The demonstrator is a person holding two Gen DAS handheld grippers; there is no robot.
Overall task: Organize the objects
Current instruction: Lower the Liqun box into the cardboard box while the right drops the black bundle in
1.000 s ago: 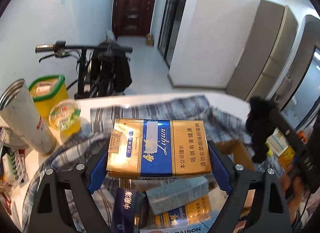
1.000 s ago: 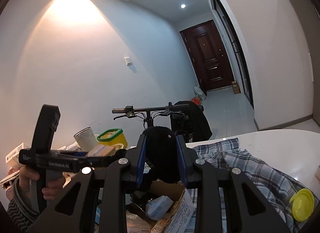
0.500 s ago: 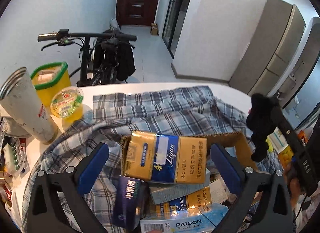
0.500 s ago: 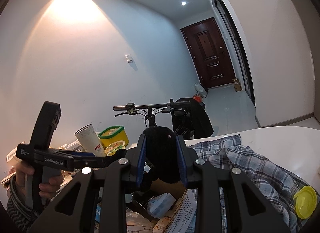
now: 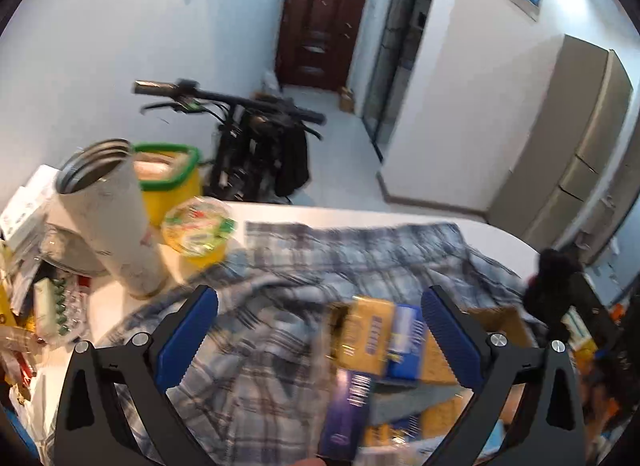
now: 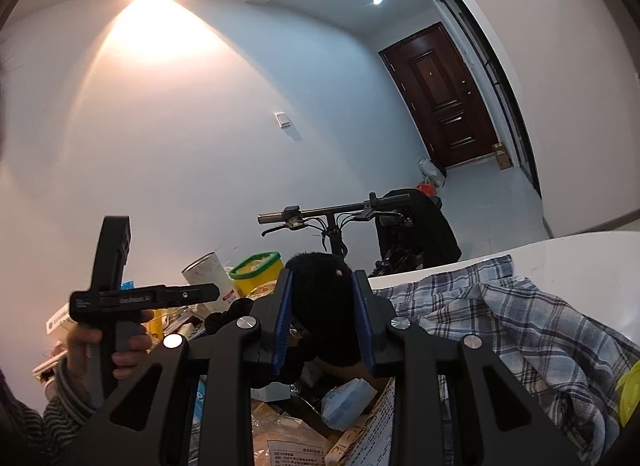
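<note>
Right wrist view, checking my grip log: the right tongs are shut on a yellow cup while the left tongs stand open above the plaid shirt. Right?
Not quite. The right tongs are shut on a black fuzzy object, not a yellow cup; the right wrist view shows it. The left tongs do stand open above the plaid shirt.

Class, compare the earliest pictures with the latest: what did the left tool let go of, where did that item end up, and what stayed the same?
The left tool opened wide and released the gold-and-blue carton, which now lies on the other packs in the cardboard box. The tool then swung away toward the plaid shirt. The right tool remains clamped on the black fuzzy object.
</note>
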